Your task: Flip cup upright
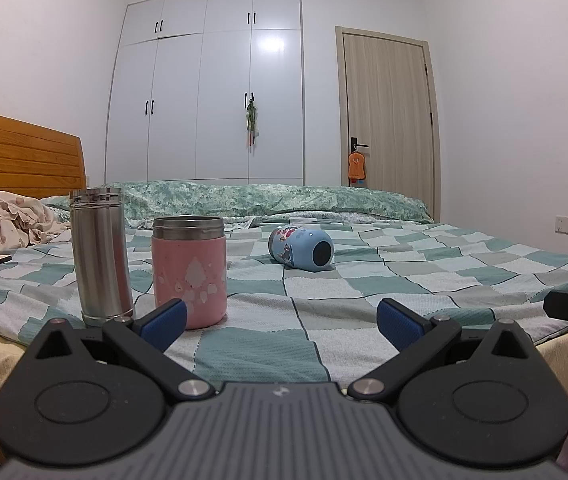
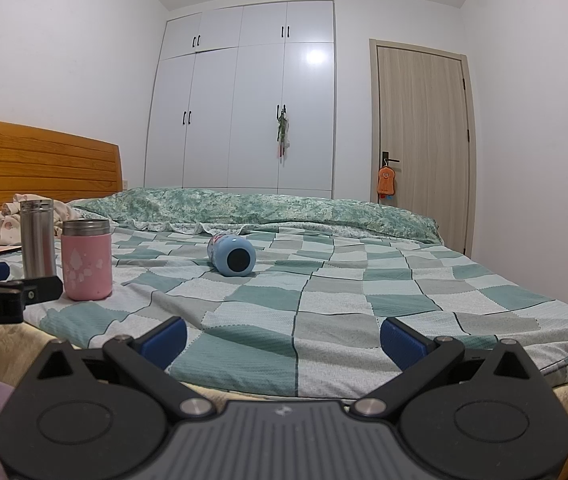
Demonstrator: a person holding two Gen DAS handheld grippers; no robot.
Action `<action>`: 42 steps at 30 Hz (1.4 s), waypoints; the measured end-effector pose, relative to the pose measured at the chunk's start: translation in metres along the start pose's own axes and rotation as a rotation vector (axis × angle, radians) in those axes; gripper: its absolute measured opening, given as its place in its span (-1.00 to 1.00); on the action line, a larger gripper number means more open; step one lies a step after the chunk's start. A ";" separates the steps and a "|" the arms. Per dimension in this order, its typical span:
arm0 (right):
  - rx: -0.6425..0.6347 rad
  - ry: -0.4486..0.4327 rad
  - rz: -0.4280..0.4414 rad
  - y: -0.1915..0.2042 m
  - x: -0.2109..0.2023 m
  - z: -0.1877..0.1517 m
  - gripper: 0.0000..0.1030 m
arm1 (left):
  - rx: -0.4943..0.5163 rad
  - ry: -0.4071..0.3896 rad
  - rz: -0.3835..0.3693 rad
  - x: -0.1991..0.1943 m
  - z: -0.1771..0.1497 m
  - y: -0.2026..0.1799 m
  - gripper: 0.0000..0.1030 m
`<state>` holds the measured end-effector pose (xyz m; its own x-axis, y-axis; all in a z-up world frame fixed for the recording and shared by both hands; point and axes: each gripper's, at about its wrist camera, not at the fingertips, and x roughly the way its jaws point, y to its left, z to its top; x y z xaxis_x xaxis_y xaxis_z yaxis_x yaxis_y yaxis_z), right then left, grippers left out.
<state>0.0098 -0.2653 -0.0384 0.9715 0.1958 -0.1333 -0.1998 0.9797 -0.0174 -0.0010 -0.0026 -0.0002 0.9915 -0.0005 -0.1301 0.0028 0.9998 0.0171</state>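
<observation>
Both claws are held level at the near edge of the bed (image 2: 403,280), fingers spread wide apart and gripping nothing: left claw (image 1: 282,320), right claw (image 2: 284,338). The blue cup (image 2: 232,256) is seen lying on its side mid-bed, well beyond both.

Blue cartoon-print cup (image 1: 301,249), pink mug (image 1: 190,272), teal/white checked blanket (image 1: 363,280).
</observation>
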 end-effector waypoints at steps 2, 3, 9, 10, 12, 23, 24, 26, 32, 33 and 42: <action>0.000 0.000 0.000 0.000 0.000 0.000 1.00 | 0.000 0.000 0.000 0.000 0.000 0.000 1.00; 0.000 0.000 0.000 0.000 0.000 0.000 1.00 | 0.000 0.000 0.000 0.000 0.000 0.000 1.00; 0.000 0.000 0.000 0.000 0.000 0.000 1.00 | 0.000 0.001 0.001 0.000 0.000 0.000 1.00; 0.000 0.000 0.000 0.000 0.000 0.000 1.00 | 0.000 0.001 0.000 0.000 0.000 0.000 1.00; 0.001 0.001 0.000 0.000 0.000 0.000 1.00 | -0.002 0.003 0.002 -0.001 0.001 0.000 1.00; 0.013 0.023 0.049 -0.012 0.018 0.026 1.00 | 0.069 0.003 -0.073 0.021 0.028 -0.017 1.00; 0.011 0.021 0.053 -0.013 0.024 0.030 1.00 | 0.077 -0.007 -0.081 0.027 0.033 -0.020 1.00; -0.001 0.015 0.053 -0.013 0.035 0.040 1.00 | 0.088 -0.013 -0.100 0.040 0.044 -0.025 1.00; -0.014 0.014 0.046 -0.028 0.075 0.065 1.00 | 0.107 -0.016 -0.145 0.088 0.067 -0.037 1.00; -0.017 0.016 0.046 -0.031 0.084 0.070 1.00 | 0.112 -0.016 -0.150 0.097 0.069 -0.039 1.00; -0.033 0.063 0.068 -0.053 0.178 0.107 1.00 | 0.138 0.041 -0.201 0.187 0.085 -0.051 1.00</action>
<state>0.2064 -0.2774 0.0448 0.9458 0.2577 -0.1976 -0.2702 0.9620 -0.0384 0.1950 -0.0548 0.0592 0.9631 -0.1955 -0.1847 0.2198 0.9680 0.1213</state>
